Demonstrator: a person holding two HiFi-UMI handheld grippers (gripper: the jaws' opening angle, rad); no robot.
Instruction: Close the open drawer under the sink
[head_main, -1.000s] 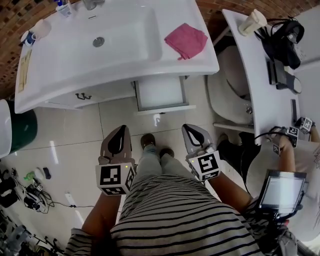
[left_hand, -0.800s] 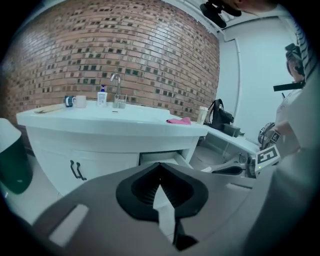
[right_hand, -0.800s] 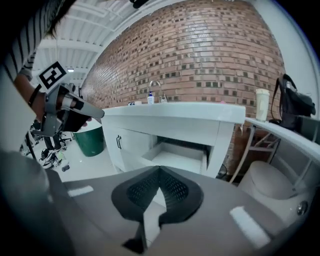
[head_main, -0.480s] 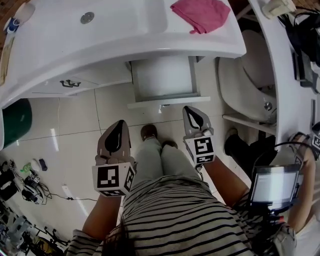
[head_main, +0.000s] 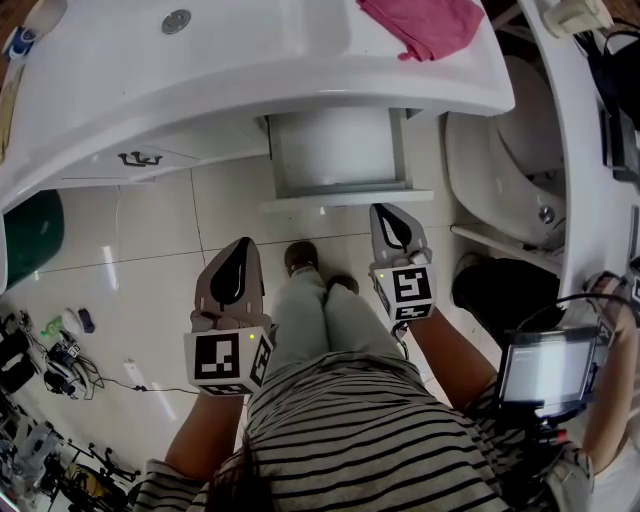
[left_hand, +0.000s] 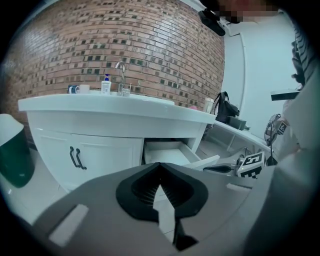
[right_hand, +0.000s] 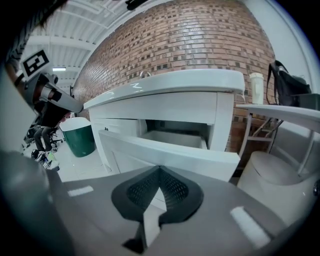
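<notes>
The white drawer (head_main: 338, 152) under the sink (head_main: 200, 70) stands pulled out, and its front panel (head_main: 345, 198) faces me. My right gripper (head_main: 385, 211) is shut and empty, with its tip just short of that panel's right part. In the right gripper view the drawer front (right_hand: 170, 152) fills the middle, close beyond the right gripper (right_hand: 159, 169). My left gripper (head_main: 243, 245) is also shut and empty, lower and left of the drawer. The left gripper (left_hand: 160, 165) points at the drawer (left_hand: 172, 152) from farther back.
A pink cloth (head_main: 425, 22) lies on the sink top. The cabinet door left of the drawer carries dark handles (head_main: 140, 158). A green bin (head_main: 25, 250) stands at the left, a round white seat (head_main: 500, 180) at the right. Cables (head_main: 50, 370) clutter the floor.
The view has closed in on the vanity. My right gripper has moved forward, nearer to the drawer front. The left gripper has hardly shifted. The drawer stays open.
</notes>
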